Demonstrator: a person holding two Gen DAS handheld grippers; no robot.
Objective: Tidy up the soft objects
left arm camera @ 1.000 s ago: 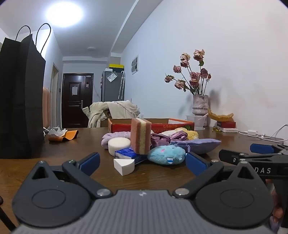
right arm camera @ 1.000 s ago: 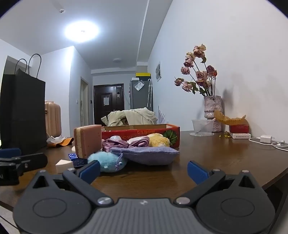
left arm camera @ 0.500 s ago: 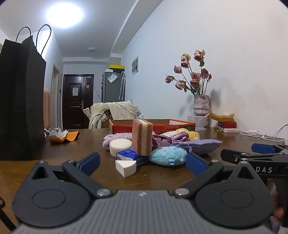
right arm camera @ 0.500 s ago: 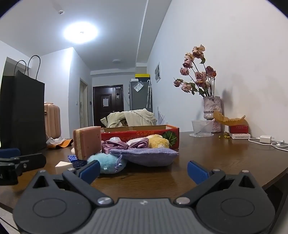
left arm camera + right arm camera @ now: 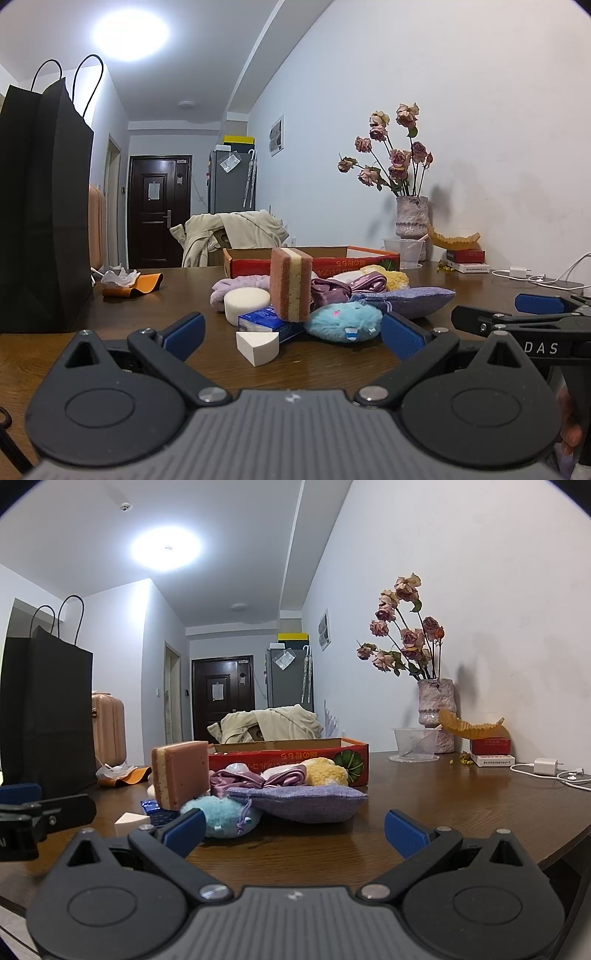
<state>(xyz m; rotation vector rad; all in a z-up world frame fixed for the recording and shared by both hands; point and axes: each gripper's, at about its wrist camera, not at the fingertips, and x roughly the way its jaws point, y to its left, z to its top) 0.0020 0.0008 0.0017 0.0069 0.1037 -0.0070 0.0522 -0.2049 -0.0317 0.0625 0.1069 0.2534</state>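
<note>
A pile of soft things lies on the brown table in front of a red cardboard box (image 5: 354,260) (image 5: 288,755). In it are a pink and cream sponge (image 5: 290,282) (image 5: 180,774) standing upright, a blue plush toy (image 5: 343,322) (image 5: 225,818), a purple fabric pouch (image 5: 410,300) (image 5: 299,802), a white round sponge (image 5: 246,300), a white wedge sponge (image 5: 257,342), a blue packet (image 5: 262,322), purple satin cloth (image 5: 255,780) and a yellow fluffy piece (image 5: 327,771). My left gripper (image 5: 291,334) is open and empty, just short of the pile. My right gripper (image 5: 295,830) is open and empty, in front of the pouch.
A tall black paper bag (image 5: 37,206) stands at the left. Orange and white wrapping (image 5: 129,282) lies behind it. A vase of dried roses (image 5: 436,712), a plastic cup (image 5: 415,742), small boxes (image 5: 491,751) and a charger with cable (image 5: 546,768) sit by the right wall.
Both views have drifted very slightly. The pile has not moved and both grippers stay open.
</note>
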